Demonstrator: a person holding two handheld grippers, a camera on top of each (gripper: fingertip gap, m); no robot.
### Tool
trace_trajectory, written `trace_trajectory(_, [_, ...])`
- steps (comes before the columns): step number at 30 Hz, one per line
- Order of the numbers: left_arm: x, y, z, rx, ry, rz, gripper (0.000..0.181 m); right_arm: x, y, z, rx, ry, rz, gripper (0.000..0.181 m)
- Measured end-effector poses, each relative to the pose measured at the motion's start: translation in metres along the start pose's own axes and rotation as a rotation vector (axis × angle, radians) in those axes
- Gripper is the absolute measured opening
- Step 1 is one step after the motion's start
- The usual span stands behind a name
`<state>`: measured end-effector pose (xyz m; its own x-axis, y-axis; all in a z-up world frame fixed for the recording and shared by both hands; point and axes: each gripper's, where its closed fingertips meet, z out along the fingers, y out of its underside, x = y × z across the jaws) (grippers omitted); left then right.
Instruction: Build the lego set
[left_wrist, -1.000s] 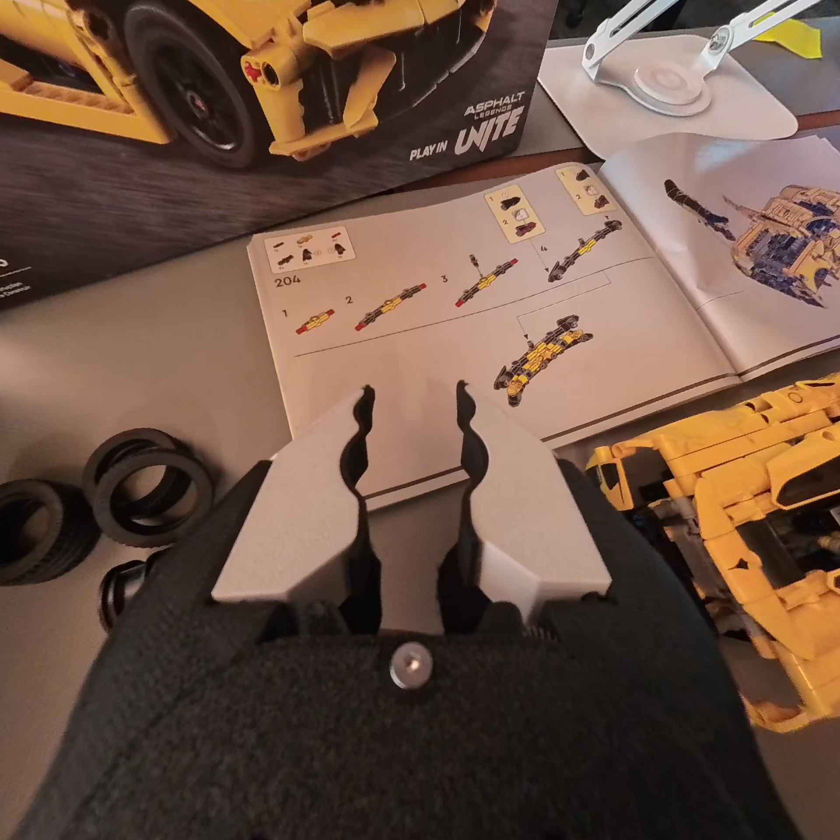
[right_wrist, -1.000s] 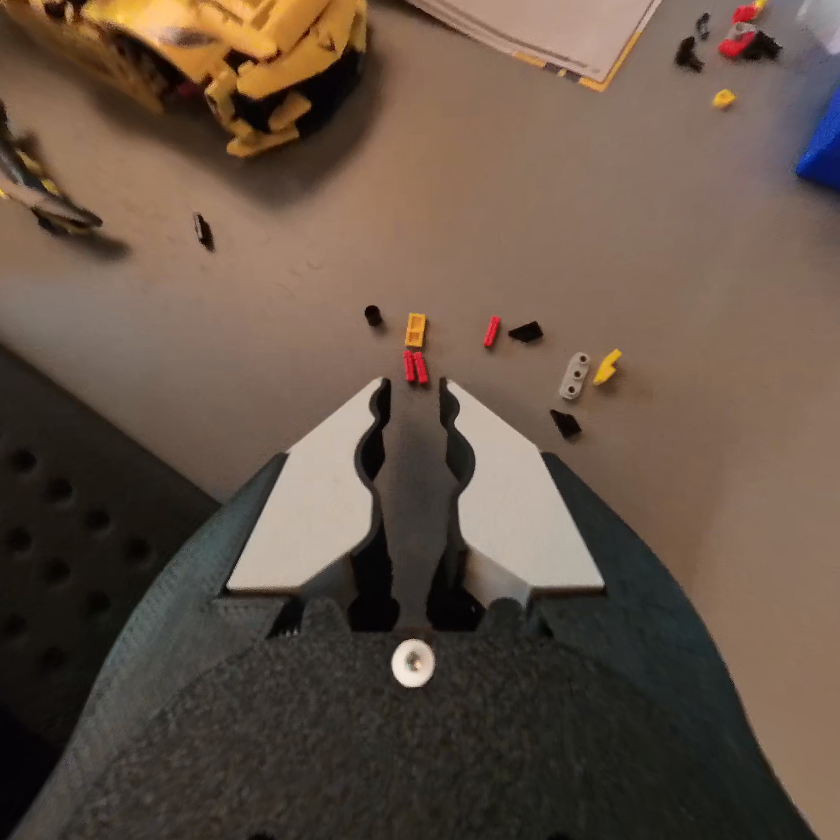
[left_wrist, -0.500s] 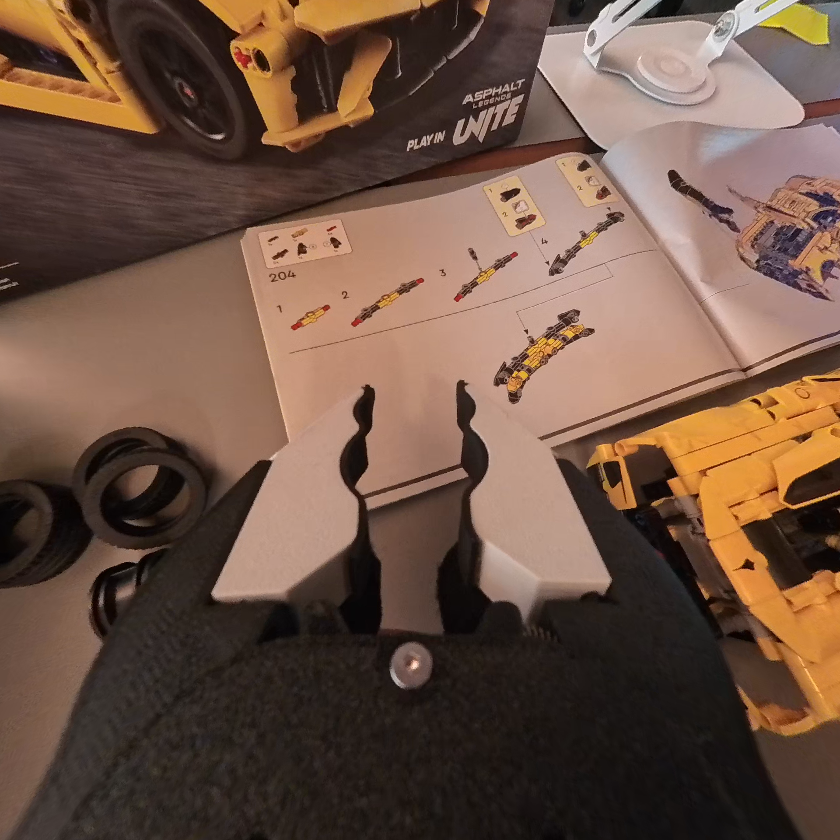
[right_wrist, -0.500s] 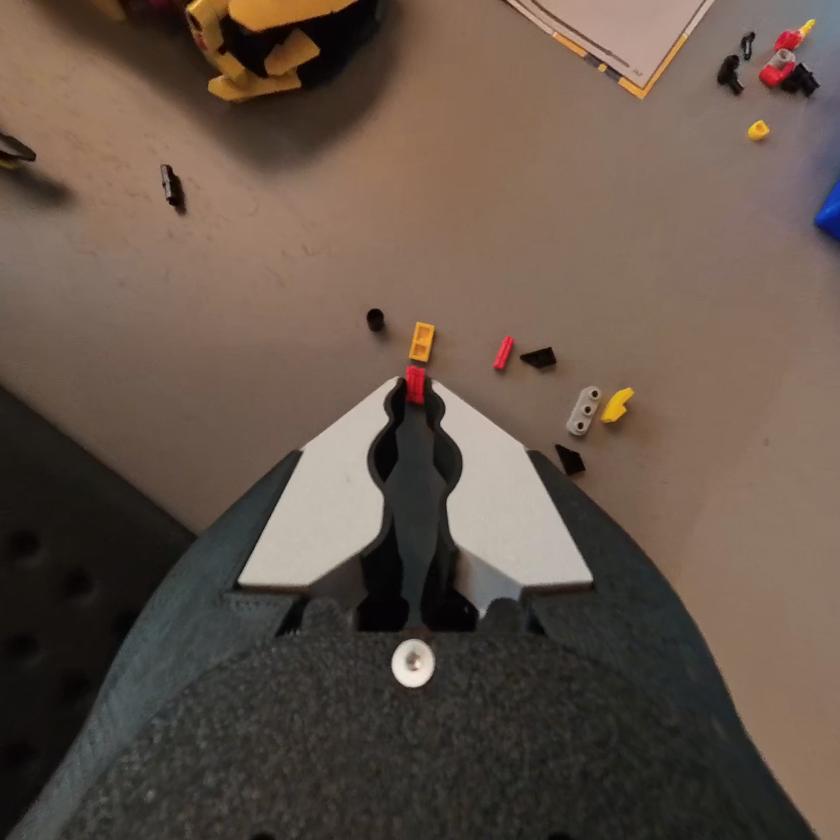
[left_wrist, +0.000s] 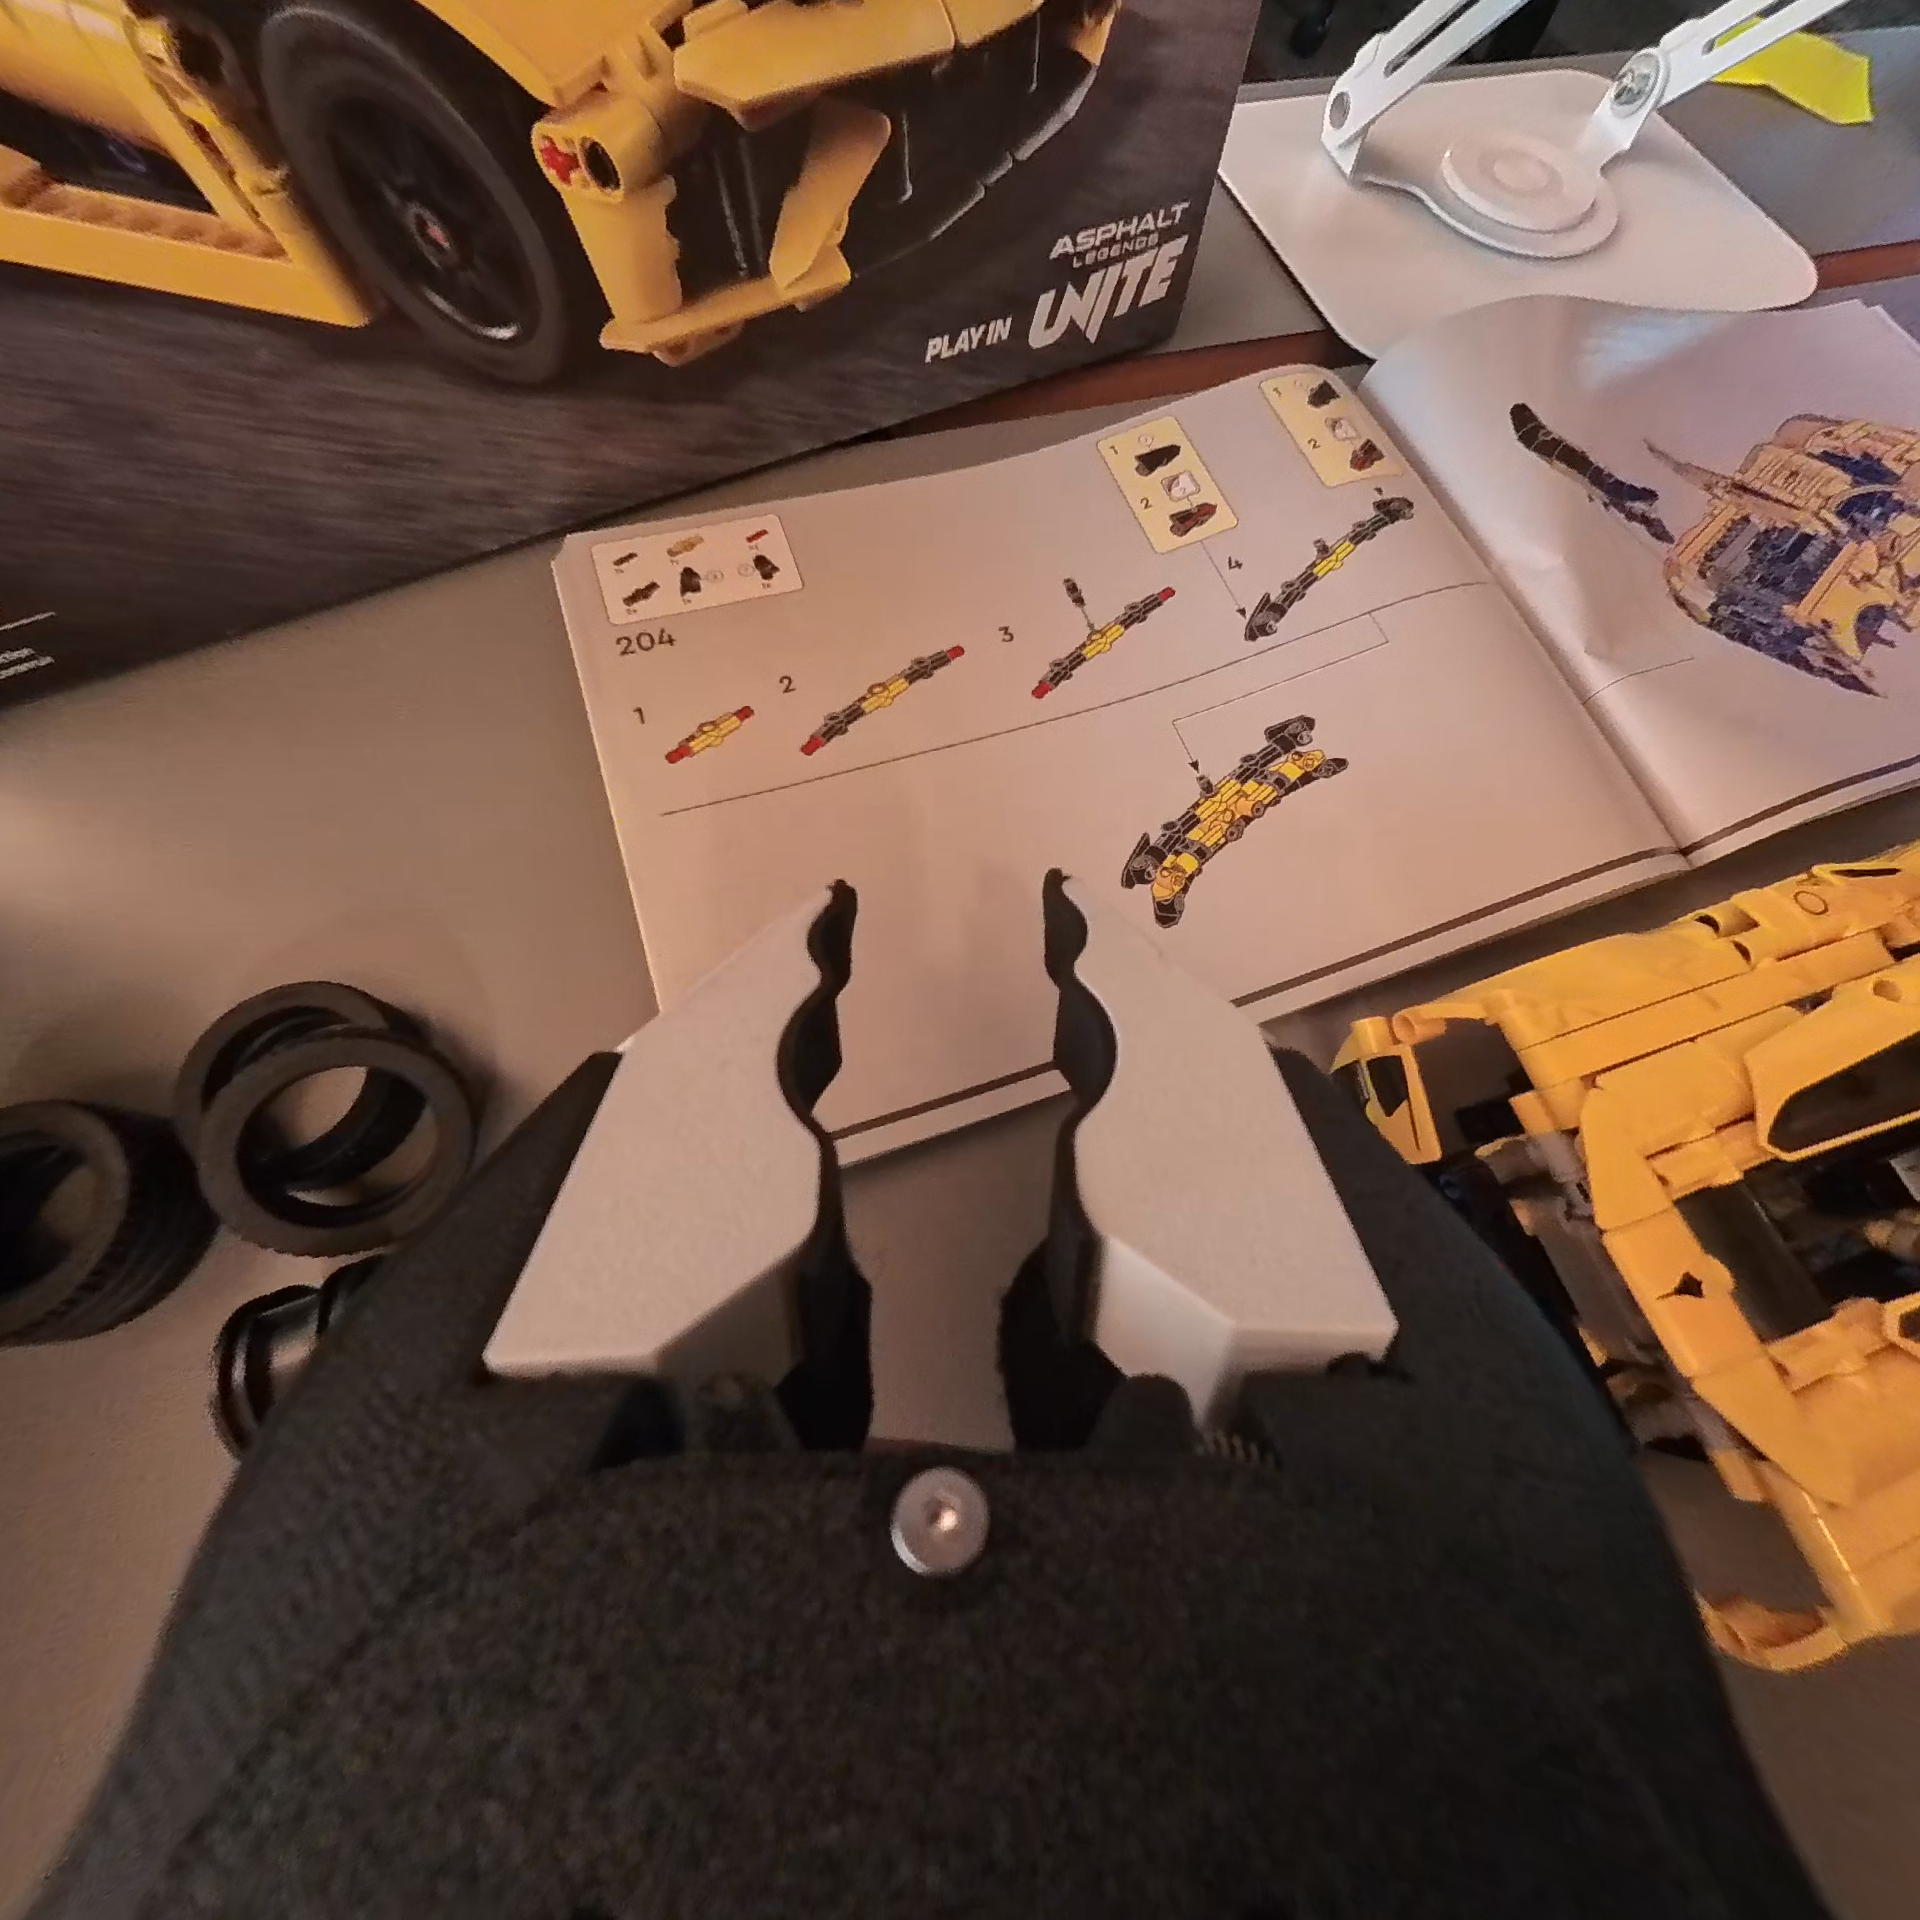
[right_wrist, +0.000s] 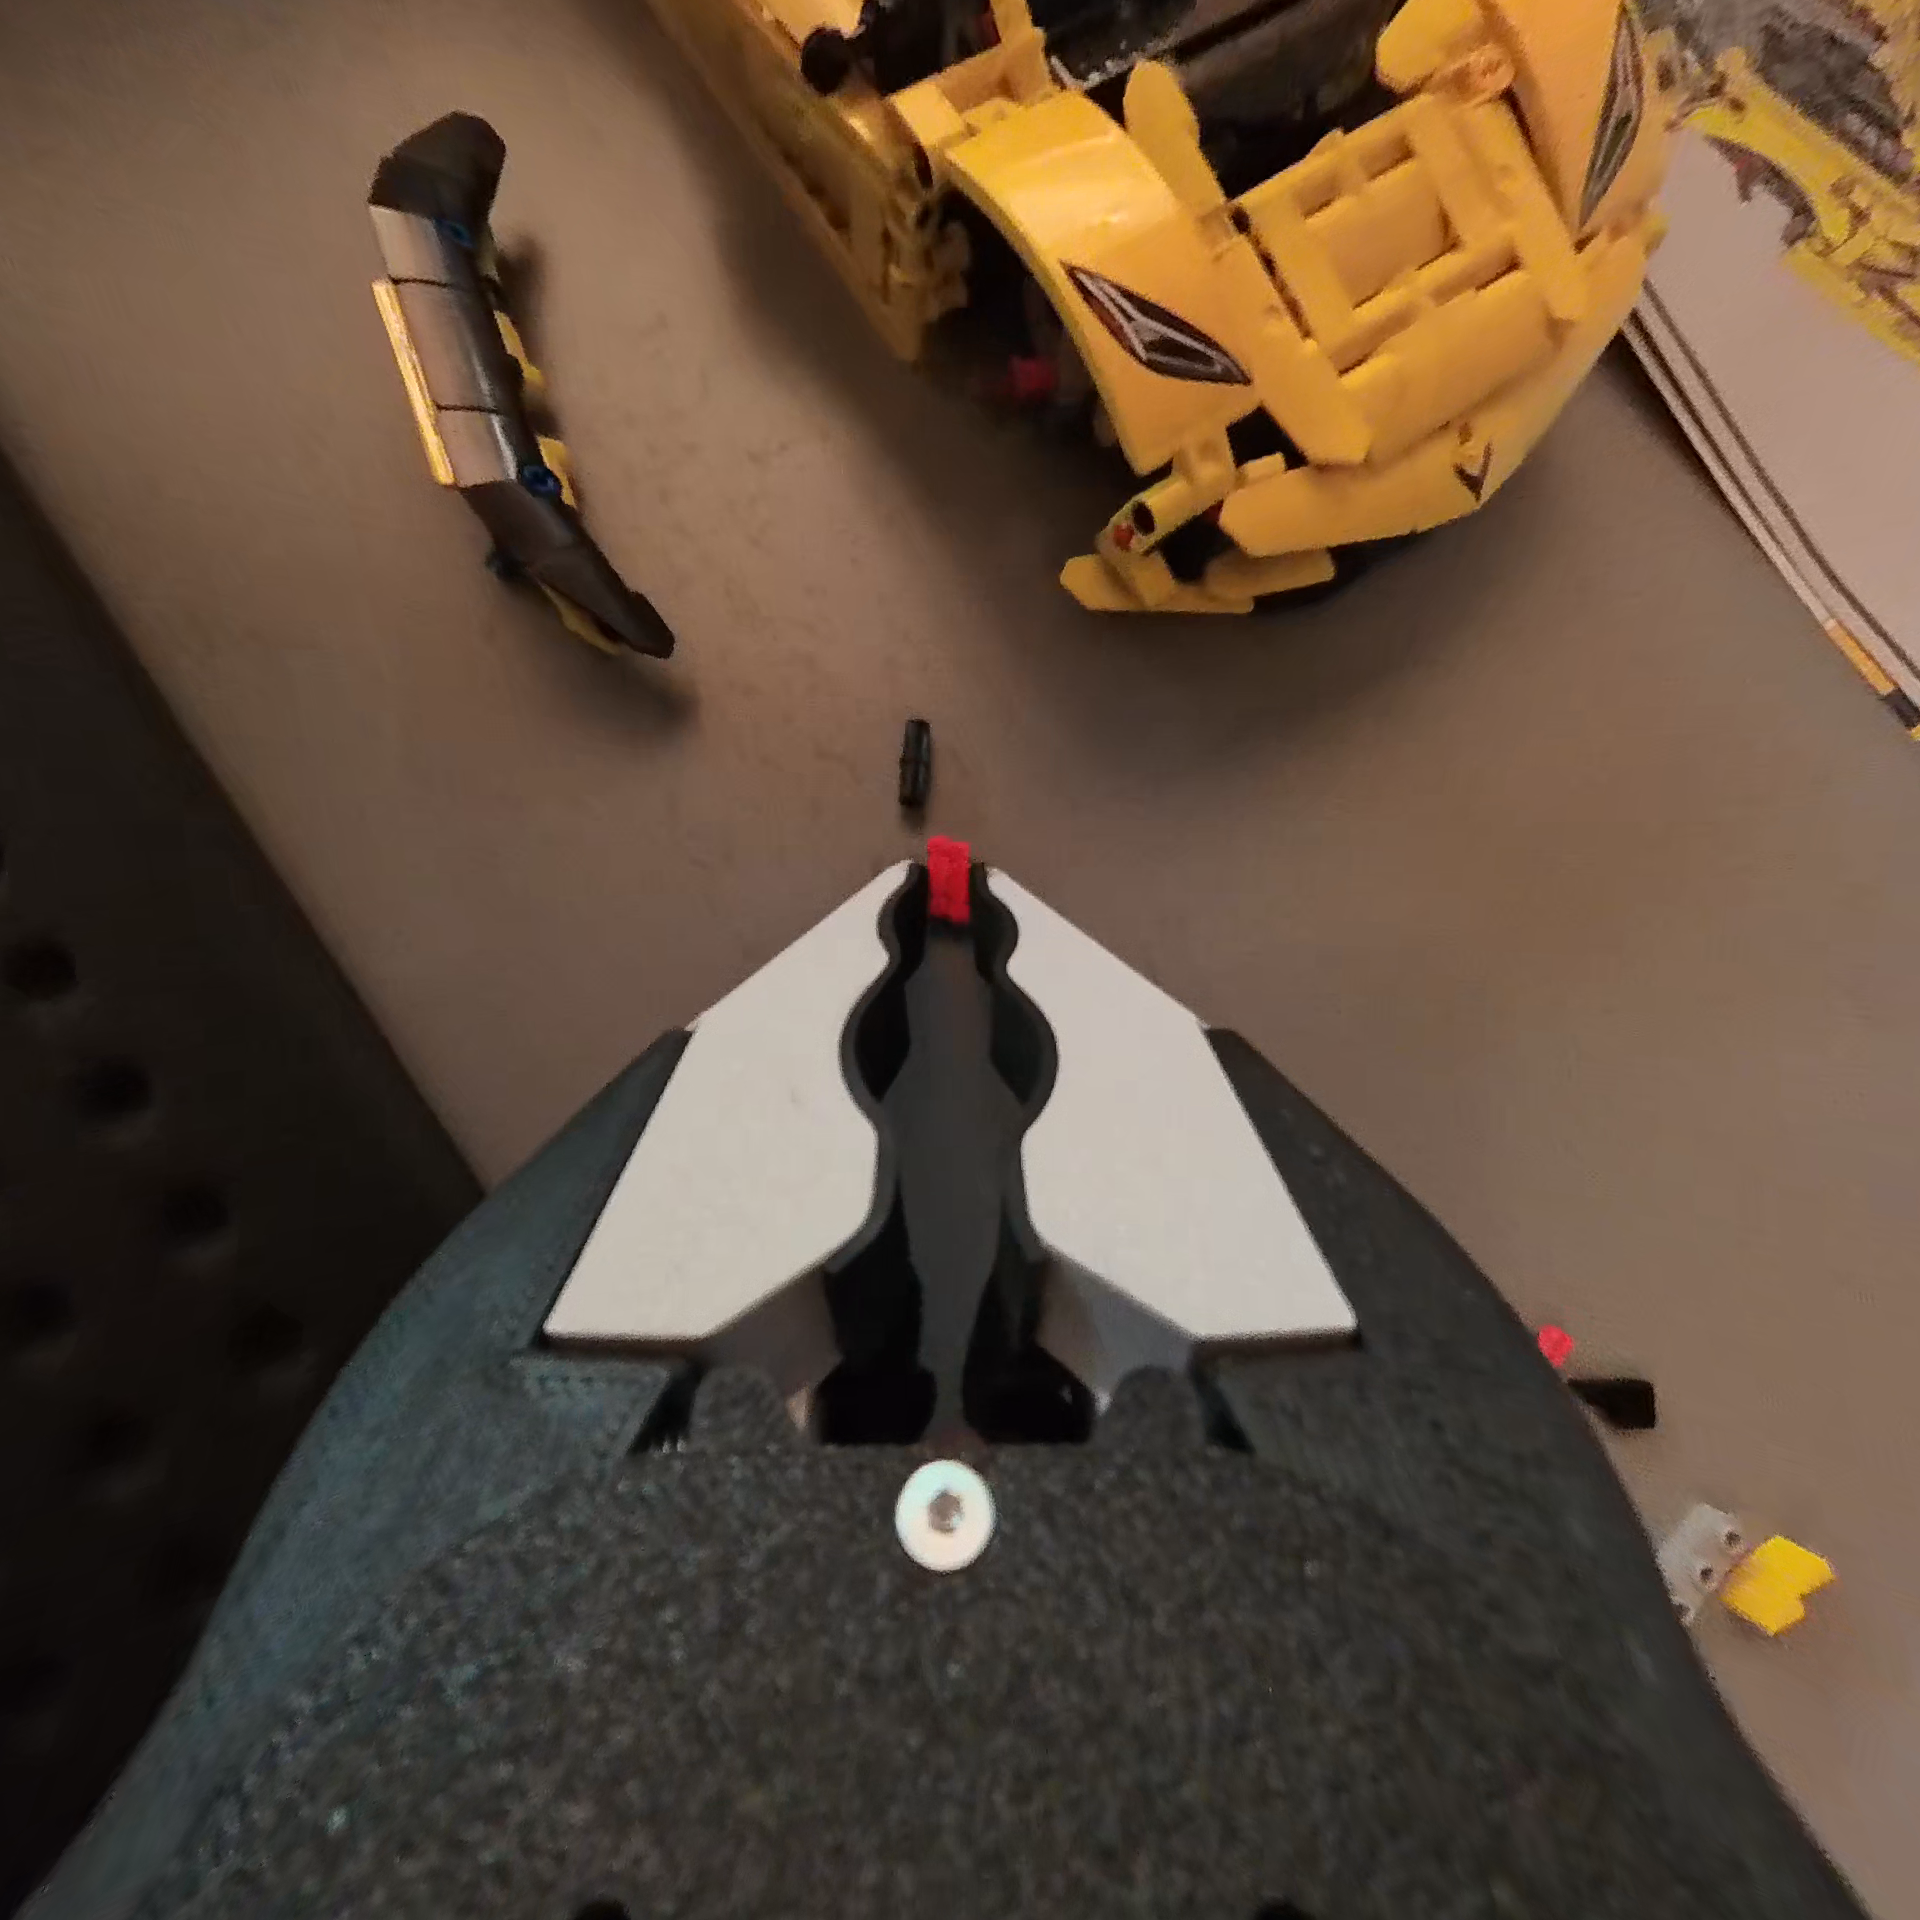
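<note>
My right gripper (right_wrist: 948, 883) is shut on a small red lego pin (right_wrist: 948, 878) that sticks out past the fingertips, above the grey table. A black pin (right_wrist: 913, 761) lies just ahead of it. The yellow lego car (right_wrist: 1278, 312) stands beyond, and a black and yellow curved sub-assembly (right_wrist: 488, 395) lies to its left. My left gripper (left_wrist: 948, 894) is open and empty over the open instruction booklet (left_wrist: 1039, 675). The yellow car also shows at the right of the left wrist view (left_wrist: 1662, 1195).
The lego box (left_wrist: 520, 260) stands at the back. Black tyres (left_wrist: 322, 1122) lie left of my left gripper. A white stand (left_wrist: 1507, 177) sits at the back right. Loose red (right_wrist: 1553, 1342), black (right_wrist: 1616, 1403), grey (right_wrist: 1699, 1558) and yellow (right_wrist: 1777, 1595) pieces lie at the right. Some 40 cm of space lies between my two pairs of fingers.
My right gripper closed on red pins lying on the table, lifted a red pin and moved toward the yellow car. My left gripper stayed open and barely moved.
</note>
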<state>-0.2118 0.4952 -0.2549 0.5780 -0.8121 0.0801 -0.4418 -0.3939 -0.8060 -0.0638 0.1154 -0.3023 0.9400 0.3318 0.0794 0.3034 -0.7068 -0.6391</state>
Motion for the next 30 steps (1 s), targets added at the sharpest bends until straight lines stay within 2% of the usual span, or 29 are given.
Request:
trace_trajectory(2, [0.001, 0.000, 0.000, -0.002, 0.002, 0.002, 0.037, 0.000, 0.000, 0.000, 0.011, -0.007, 0.020, 0.009])
trace_trajectory(4, [0.001, 0.000, 0.000, 0.000, 0.002, 0.005, 0.037, 0.002, 0.000, -0.002, 0.017, -0.005, 0.054, 0.020])
trace_trajectory(6, [0.001, 0.000, 0.000, 0.000, 0.002, 0.007, 0.037, 0.009, -0.002, -0.014, 0.049, 0.006, 0.099, 0.018])
trace_trajectory(9, [0.001, 0.001, 0.000, -0.004, 0.006, 0.001, 0.037, 0.052, 0.009, -0.047, 0.094, 0.150, 0.185, 0.010])
trace_trajectory(11, [0.003, 0.001, 0.001, -0.007, 0.012, -0.001, 0.037, 0.097, 0.042, -0.065, 0.018, 0.334, 0.264, 0.010])
trace_trajectory(12, [0.003, 0.001, 0.001, -0.009, 0.013, 0.002, 0.037, 0.108, 0.058, -0.068, -0.020, 0.352, 0.313, 0.011])
trace_trajectory(15, [0.003, 0.002, 0.001, -0.011, 0.003, 0.015, 0.037, 0.111, 0.077, -0.061, -0.041, 0.279, 0.437, 0.013])
trace_trajectory(19, [0.000, 0.004, 0.002, -0.016, 0.002, 0.004, 0.037, 0.110, 0.077, -0.053, -0.053, 0.285, 0.393, 0.013])
trace_trajectory(21, [0.001, 0.004, 0.003, -0.018, 0.005, 0.004, 0.037, 0.113, 0.078, -0.054, -0.067, 0.304, 0.383, 0.004])
trace_trajectory(24, [0.002, 0.005, 0.004, -0.021, 0.003, 0.015, 0.037, 0.098, 0.059, -0.056, -0.023, 0.229, 0.357, 0.004])
trace_trajectory(25, [0.002, 0.005, 0.004, -0.022, 0.003, 0.015, 0.037, 0.082, 0.044, -0.054, 0.027, 0.149, 0.322, 0.004])
trace_trajectory(27, [0.002, 0.005, 0.004, -0.022, 0.006, 0.011, 0.037, 0.026, 0.014, -0.047, 0.087, -0.104, 0.220, 0.004])
trace_trajectory(28, [0.002, 0.005, 0.004, -0.023, 0.006, 0.010, 0.037, 0.004, 0.008, -0.041, 0.077, -0.165, 0.164, 0.004])
trace_trajectory(30, [0.002, 0.006, 0.004, -0.025, 0.006, 0.010, 0.037, -0.020, 0.008, -0.027, 0.023, -0.185, 0.064, 0.004])
